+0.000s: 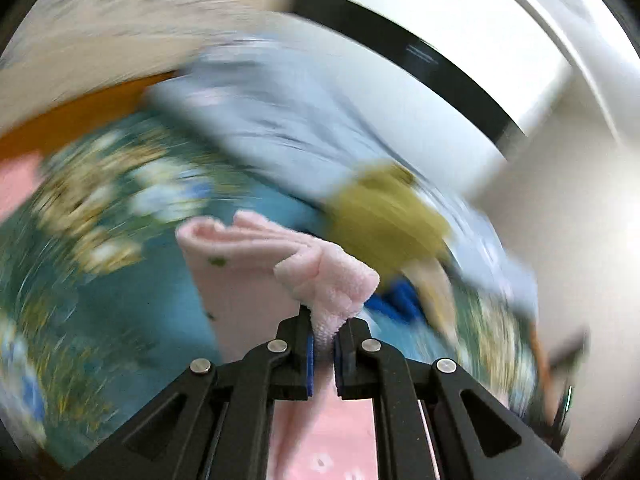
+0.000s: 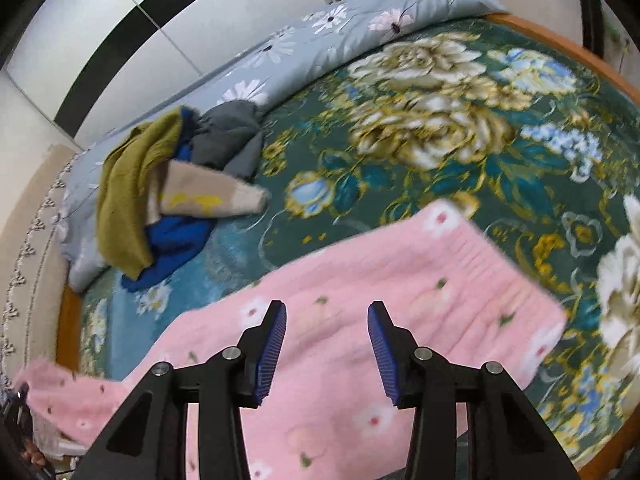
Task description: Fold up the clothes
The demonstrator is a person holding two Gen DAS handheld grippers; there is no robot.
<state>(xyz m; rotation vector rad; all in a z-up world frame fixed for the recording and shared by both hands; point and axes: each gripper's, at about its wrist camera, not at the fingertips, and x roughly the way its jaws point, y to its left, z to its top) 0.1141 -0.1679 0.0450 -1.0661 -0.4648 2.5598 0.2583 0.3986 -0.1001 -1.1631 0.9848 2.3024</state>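
A pink fleece garment (image 2: 360,320), printed with small white flowers and green sprigs, is spread across the near part of the bed (image 2: 440,128), over a dark green floral cover. One bunched, fuzzy edge of it is pinched between the left tongs (image 1: 326,332); that view is heavily blurred. The right tongs (image 2: 327,312) are held spread above the pink cloth, nothing gripped. A heap of olive, blue, grey and beige clothes (image 2: 176,184) is seen farther back beside a pale blue quilt (image 2: 320,36).
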